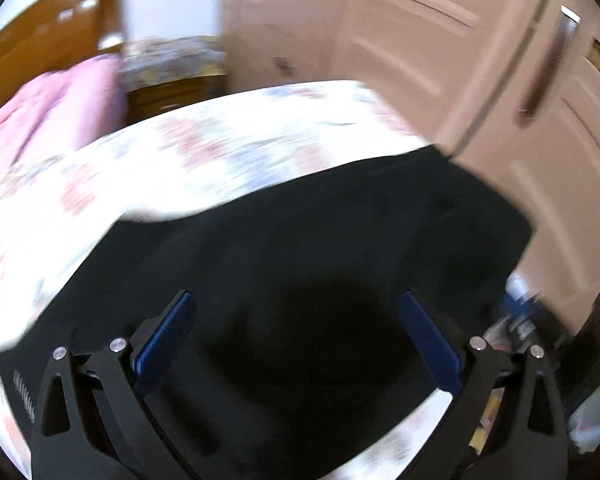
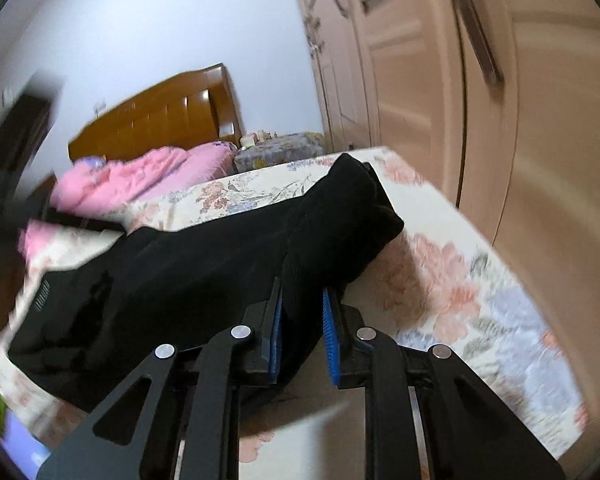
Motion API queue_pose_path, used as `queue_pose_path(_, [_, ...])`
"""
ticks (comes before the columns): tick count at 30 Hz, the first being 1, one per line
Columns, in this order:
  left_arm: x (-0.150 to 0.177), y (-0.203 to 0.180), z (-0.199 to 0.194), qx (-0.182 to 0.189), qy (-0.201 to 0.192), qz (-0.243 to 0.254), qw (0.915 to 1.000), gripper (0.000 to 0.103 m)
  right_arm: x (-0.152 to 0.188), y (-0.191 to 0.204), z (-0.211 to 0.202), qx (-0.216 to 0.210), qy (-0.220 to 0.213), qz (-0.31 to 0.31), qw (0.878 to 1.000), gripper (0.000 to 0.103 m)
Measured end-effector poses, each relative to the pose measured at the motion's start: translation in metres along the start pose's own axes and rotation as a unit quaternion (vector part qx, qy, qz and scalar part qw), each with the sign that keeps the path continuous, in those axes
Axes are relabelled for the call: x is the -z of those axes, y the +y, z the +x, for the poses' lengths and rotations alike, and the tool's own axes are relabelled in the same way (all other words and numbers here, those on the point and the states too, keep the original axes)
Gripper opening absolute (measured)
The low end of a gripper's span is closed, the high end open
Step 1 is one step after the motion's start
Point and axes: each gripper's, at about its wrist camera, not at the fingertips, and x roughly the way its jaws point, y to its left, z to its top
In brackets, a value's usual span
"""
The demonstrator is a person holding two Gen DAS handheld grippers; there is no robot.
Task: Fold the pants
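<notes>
You're working with matt black cloth pants [image 2: 204, 256] lying on a soft, floral-printed bed cover [image 2: 452, 280]. Your right tongs [image 2: 302, 304] are showing ribbed blue pads [image 2: 329, 336] on matt black frames with shiny metal rivets. Behind, a glossy wooden headboard [image 2: 160, 120] is gleaming.

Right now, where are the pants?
The black pants lie on the floral bedspread, one fold clamped in the right gripper; the open left gripper hovers above.
</notes>
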Motion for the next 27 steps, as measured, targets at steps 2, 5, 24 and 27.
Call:
queue_pose_path(2, [-0.023, -0.030, 0.005, 0.005, 0.006, 0.042, 0.9991, 0.101, 0.001, 0.010, -0.002, 0.015, -0.007, -0.031, 0.999, 0.019])
queue_pose_path(5, [-0.058, -0.073, 0.013, 0.029, 0.029, 0.088, 0.9952, 0.101, 0.003, 0.030, -0.005, 0.038, -0.021, -0.085, 0.995, 0.018])
queue_pose_path(24, [-0.070, -0.173, 0.159, -0.143, 0.306, 0.281, 0.8982, 0.085, 0.011, 0.050, -0.013, 0.076, -0.041, -0.173, 0.981, 0.017])
queue_pose_path(27, [-0.066, -0.165, 0.166, -0.129, 0.321, 0.270, 0.8986, 0.041, 0.013, 0.055, -0.015, 0.072, -0.041, -0.183, 0.980, 0.014])
